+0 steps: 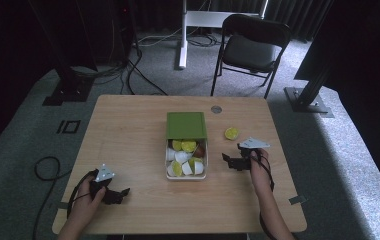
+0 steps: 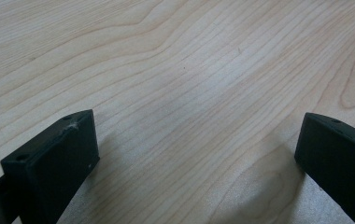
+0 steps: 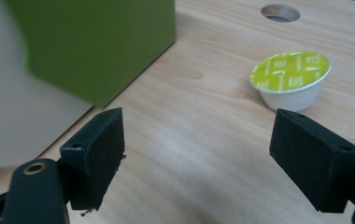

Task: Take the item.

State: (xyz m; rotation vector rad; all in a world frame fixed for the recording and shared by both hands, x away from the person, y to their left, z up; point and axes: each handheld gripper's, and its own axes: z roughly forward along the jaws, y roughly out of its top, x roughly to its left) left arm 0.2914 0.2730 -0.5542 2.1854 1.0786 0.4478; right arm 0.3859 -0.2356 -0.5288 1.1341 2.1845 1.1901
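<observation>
A white box (image 1: 168, 172) with a green lid (image 1: 186, 124) slid toward the far side sits mid-table, holding several white capsules with yellow-green foil tops. One loose capsule (image 1: 231, 133) (image 3: 290, 78) stands on the wood to the box's right. My right gripper (image 1: 231, 160) (image 3: 196, 154) is open, low over the table just right of the box, with the loose capsule a little beyond its jaws and the green lid (image 3: 101, 42) at its left. My left gripper (image 1: 119, 195) (image 2: 196, 154) rests open near the front left edge over bare wood.
A round cable hole (image 1: 216, 109) (image 3: 280, 12) lies at the table's far edge. Behind the table stand a black chair (image 1: 252, 47) and a white stand leg (image 1: 182, 35). Cables trail on the grey carpet at left.
</observation>
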